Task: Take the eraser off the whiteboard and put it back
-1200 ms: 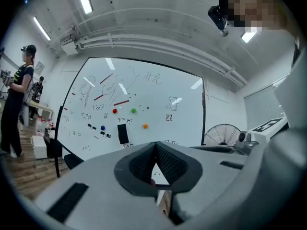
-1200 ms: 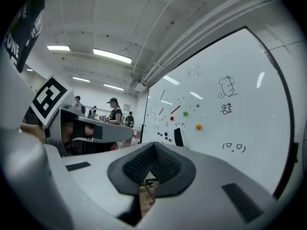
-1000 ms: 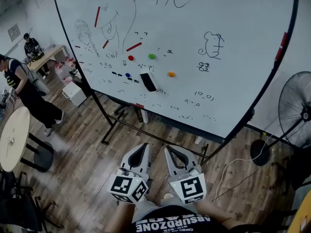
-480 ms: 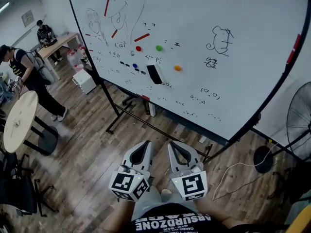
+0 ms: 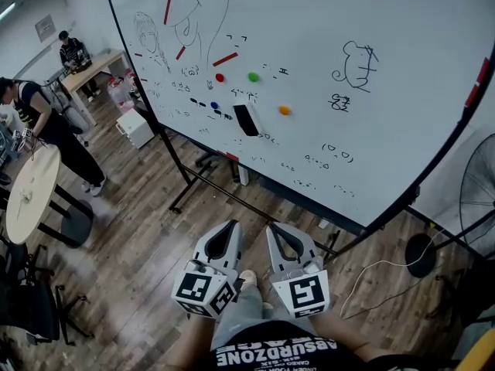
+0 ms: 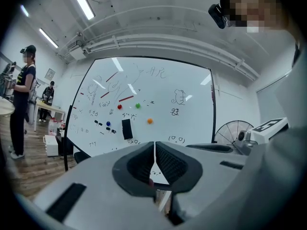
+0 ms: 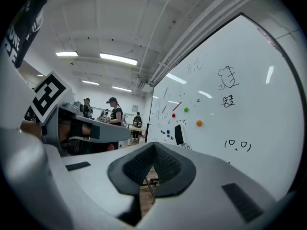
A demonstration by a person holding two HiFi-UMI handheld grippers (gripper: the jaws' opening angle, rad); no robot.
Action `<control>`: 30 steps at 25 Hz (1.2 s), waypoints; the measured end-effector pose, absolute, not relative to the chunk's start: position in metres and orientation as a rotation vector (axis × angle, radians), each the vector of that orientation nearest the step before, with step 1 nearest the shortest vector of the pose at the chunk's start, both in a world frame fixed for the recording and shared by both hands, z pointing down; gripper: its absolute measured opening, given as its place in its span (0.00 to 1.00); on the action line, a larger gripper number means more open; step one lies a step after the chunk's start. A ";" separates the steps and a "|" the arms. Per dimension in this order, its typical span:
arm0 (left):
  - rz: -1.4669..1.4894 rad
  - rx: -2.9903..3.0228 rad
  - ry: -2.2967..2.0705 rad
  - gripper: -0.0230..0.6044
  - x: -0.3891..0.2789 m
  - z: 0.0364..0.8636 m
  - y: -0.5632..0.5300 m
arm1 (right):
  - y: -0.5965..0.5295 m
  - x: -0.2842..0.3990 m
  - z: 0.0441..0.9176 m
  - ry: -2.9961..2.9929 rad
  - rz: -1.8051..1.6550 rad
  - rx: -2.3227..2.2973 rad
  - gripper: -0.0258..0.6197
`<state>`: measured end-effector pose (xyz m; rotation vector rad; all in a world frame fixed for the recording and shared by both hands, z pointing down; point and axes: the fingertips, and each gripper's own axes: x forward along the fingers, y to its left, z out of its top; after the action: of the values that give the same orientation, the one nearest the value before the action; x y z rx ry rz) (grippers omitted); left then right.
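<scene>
Facing the whiteboard, I have the left gripper and the right gripper side by side low in front of me, each with its jaws pressed together on nothing. The black eraser sits on the board, well apart from both, between a blue magnet and an orange magnet.

We hold our left claw and right claw side by side, well apart from the eraser on the whiteboard.

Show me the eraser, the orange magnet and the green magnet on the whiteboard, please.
eraser (image 5: 246, 120): head view, middle of its black body.
orange magnet (image 5: 285, 110): head view, its centre.
green magnet (image 5: 253, 76): head view, its centre.
</scene>
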<state>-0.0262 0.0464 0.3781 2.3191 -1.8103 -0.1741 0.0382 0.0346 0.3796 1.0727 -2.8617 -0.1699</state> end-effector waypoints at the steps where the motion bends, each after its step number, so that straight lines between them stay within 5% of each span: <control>1: -0.172 2.323 -1.807 0.05 -0.027 0.378 0.042 | 0.031 0.038 0.379 -2.859 -0.174 1.074 0.04; 6: -0.191 2.348 -1.817 0.07 -0.034 0.370 0.018 | 0.009 0.034 0.376 -2.847 -0.171 1.089 0.04; 14: -0.223 2.372 -1.888 0.39 -0.058 0.355 -0.025 | -0.027 0.019 0.378 -2.835 -0.172 1.095 0.04; 30: -0.263 2.346 -1.855 0.47 -0.082 0.356 -0.114 | -0.093 0.006 0.383 -2.790 -0.141 1.137 0.04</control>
<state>-0.0823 -0.1140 0.3563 2.3461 -1.8548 -0.2631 0.0064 -0.0934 0.3834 1.1374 -2.7897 -0.1409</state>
